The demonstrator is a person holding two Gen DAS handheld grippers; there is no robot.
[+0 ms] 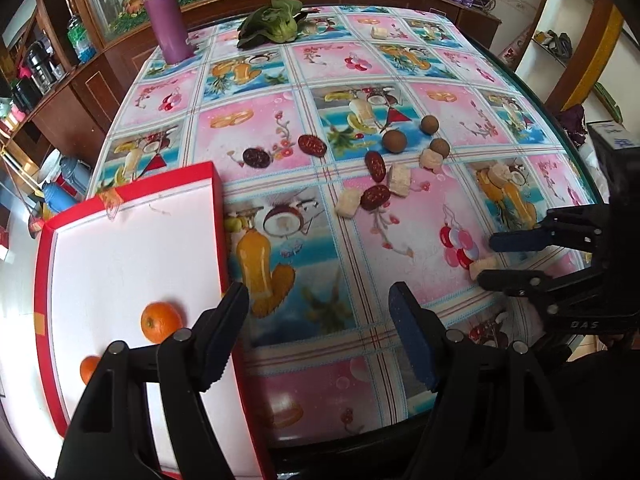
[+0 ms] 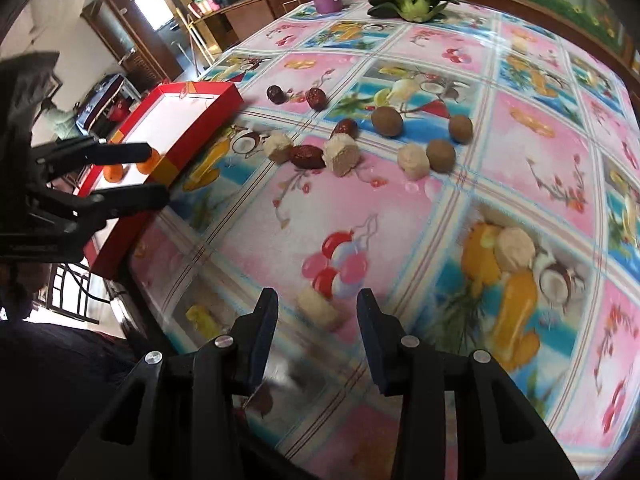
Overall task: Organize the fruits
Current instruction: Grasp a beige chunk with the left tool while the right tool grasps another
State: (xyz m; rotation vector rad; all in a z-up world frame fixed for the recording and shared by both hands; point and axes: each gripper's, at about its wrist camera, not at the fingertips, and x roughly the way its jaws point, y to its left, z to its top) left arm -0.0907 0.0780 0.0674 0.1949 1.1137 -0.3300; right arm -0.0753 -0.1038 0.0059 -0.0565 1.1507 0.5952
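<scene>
A red box with a white floor holds two oranges at the table's left edge. My left gripper hangs open and empty beside the box's right wall. Dark red dates, brown longans and pale banana pieces lie scattered mid-table. In the right wrist view, my right gripper is open low over the table, with one banana piece lying between its fingertips, jaws not touching it. The same piece shows at the right gripper's tips. The left gripper appears before the box.
A purple bottle and a leafy green vegetable stand at the table's far side. The fruit-print tablecloth covers a glass-topped table. Wooden cabinets and shelves surround it. Another banana piece lies right of my right gripper.
</scene>
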